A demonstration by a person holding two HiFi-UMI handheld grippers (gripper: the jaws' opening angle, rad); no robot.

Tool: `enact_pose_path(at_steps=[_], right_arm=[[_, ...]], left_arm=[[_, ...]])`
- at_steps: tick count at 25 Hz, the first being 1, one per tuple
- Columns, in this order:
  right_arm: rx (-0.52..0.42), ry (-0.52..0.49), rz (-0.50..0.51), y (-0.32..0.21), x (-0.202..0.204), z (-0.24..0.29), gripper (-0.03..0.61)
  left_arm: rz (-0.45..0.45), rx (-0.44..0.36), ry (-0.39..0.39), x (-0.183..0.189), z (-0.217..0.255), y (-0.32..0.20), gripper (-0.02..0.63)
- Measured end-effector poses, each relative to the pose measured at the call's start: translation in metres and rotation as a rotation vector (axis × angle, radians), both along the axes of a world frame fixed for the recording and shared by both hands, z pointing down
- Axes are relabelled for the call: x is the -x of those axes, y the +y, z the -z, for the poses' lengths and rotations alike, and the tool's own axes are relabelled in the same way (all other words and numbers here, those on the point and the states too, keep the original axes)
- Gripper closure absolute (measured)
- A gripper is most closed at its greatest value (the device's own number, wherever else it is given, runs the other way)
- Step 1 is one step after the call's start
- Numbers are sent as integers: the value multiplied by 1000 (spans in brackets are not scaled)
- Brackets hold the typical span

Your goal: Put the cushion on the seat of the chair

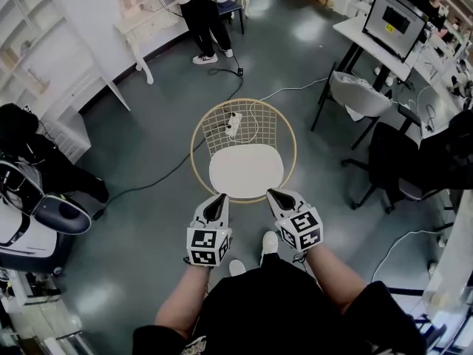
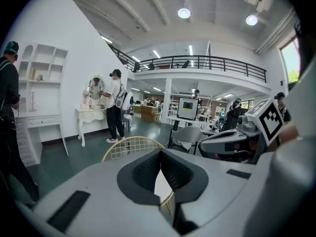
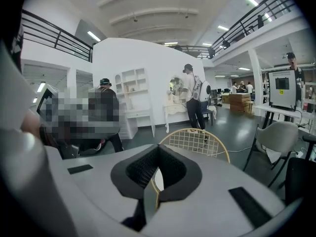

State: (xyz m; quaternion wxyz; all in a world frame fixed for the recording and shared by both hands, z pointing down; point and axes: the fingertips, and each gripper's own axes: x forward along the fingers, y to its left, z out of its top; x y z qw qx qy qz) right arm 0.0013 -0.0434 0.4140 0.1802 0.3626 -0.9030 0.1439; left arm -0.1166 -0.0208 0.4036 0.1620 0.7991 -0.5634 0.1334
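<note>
I find the left gripper (image 1: 219, 200) and right gripper (image 1: 275, 195), jaws together, equally near the cushion (image 1: 246, 170), which lies just beyond them on the chair (image 1: 266, 124).

Left gripper (image 1: 220, 199) and right gripper (image 1: 273, 194) are closed.

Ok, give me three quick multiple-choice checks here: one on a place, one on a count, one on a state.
1. Where is the white round cushion?
A. on the floor
B. on the seat of the gold wire-backed round chair
C. on a desk

2. How many claws show in the head view?
A. none
B. one
C. two

3. How do the claws stand?
A. both shut
B. both wide open
C. one open, one shut

Answers:
1 B: the cushion lies inside the chair's round rim.
2 C: the left claw and the right claw both show at the chair's near edge.
3 A: each gripper view shows its jaws together.
</note>
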Motion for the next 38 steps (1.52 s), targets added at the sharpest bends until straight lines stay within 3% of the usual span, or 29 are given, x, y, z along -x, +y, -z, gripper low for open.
enact_pose_path(at_steps=[14, 38], right_arm=[[22, 4, -85, 60, 27, -13, 568], [3, -16, -110, 88, 8, -4, 568]], left_arm=[[-74, 19, 18, 30, -15, 49, 597], [-108, 2, 7, 6, -10, 79, 597]])
